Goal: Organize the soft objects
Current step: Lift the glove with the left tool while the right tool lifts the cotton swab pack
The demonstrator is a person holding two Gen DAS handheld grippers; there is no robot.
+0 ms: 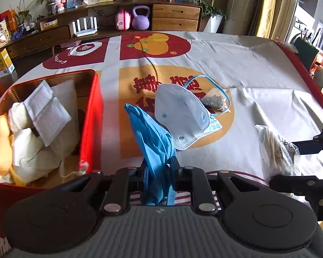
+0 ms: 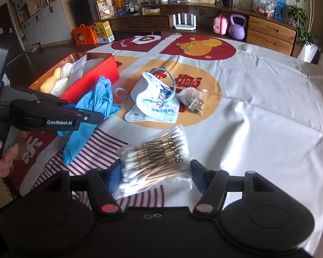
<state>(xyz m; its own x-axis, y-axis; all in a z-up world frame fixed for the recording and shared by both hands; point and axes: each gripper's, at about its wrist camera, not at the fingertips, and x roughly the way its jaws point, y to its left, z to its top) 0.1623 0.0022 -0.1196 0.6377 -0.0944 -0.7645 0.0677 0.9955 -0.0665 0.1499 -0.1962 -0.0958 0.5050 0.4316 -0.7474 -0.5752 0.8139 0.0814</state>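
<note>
My left gripper [image 1: 158,167] is shut on a blue rubber glove [image 1: 152,135] and holds it above the cloth, beside the red box [image 1: 91,116]; the glove also shows in the right wrist view [image 2: 90,111], hanging from the left gripper [image 2: 92,116]. The red box [image 2: 92,79] holds several white and cream soft items. My right gripper [image 2: 155,174] is open around a clear bag of cotton swabs [image 2: 157,161], also visible in the left wrist view [image 1: 275,150]. A white face mask [image 1: 180,116] [image 2: 155,101] and a tea bag pouch [image 1: 216,101] [image 2: 193,101] lie mid-table.
A printed red, orange and white tablecloth [image 2: 258,107] covers the table. A wooden sideboard [image 1: 174,17] with a purple kettlebell [image 1: 140,18] stands behind. The table's right edge [image 1: 308,75] has a red border.
</note>
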